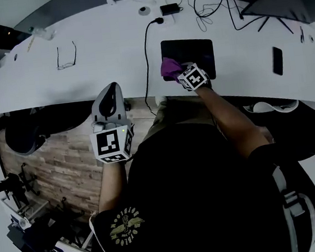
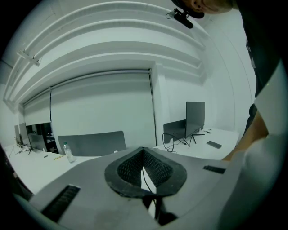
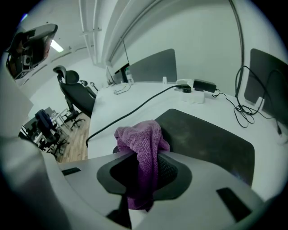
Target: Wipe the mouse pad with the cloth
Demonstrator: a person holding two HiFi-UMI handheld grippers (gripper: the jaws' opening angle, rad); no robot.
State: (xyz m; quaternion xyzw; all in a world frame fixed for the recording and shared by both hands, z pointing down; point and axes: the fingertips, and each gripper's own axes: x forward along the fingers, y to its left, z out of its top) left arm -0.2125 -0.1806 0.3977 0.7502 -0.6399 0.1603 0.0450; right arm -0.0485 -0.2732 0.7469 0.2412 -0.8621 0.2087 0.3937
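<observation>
A: Two grippers — status?
B: Right gripper (image 3: 145, 156) is clamped on the crumpled purple terry cloth (image 3: 140, 137), over the near-left corner of the black rectangular mouse pad (image 1: 195, 49) on the white desk (image 1: 109, 49).
A: Left?
B: Left gripper (image 2: 144, 152) — jaws together, nothing between them, held just short of the desk's near edge.

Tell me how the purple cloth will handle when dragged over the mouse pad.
Likely floppy: the cloth bunches and droops from the right gripper. Its looped weave may grab the mouse pad, so it could fold over.
</observation>
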